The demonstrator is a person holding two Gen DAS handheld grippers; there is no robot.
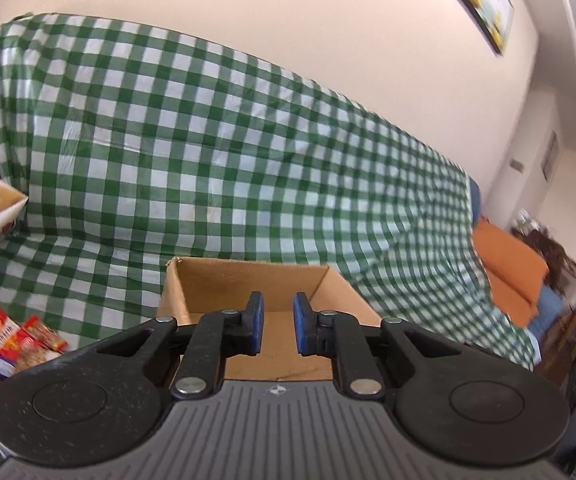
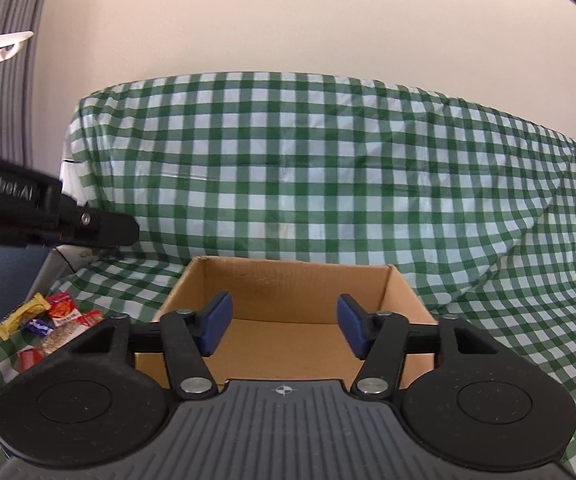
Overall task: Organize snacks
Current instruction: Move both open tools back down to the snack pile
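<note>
Left gripper (image 1: pixel 278 324): blue pads stand a narrow gap apart with nothing between them; empty. Right gripper (image 2: pixel 284 326): jaws held wide apart, likewise empty. Both point at the open cardboard box (image 1: pixel 248 280), which sits just beyond the fingertips on the green-checked cloth (image 1: pixel 208 140); what shows of its floor appears bare.

The snacks (image 1: pixel 4 336) lie in a loose heap to the near left of the box: red packets, a purple wrapper and, in the right wrist view, a yellow bar (image 2: pixel 20 314). None is in the box as far as can be seen.

Judgement: the step in hand is fetching the first packet. Either gripper would need to swing left, clear of the box wall, and the left gripper's jaws would need widening before descent. Flat packets are best taken by one edge, singly, since the heap overlaps.

Obstructions: the left gripper's body crosses the far left of the right wrist view above the heap, so both working there risk collision. The cloth is wrinkled and may snag. An orange cushion (image 1: pixel 507 268) lies far right, clear of the work.
</note>
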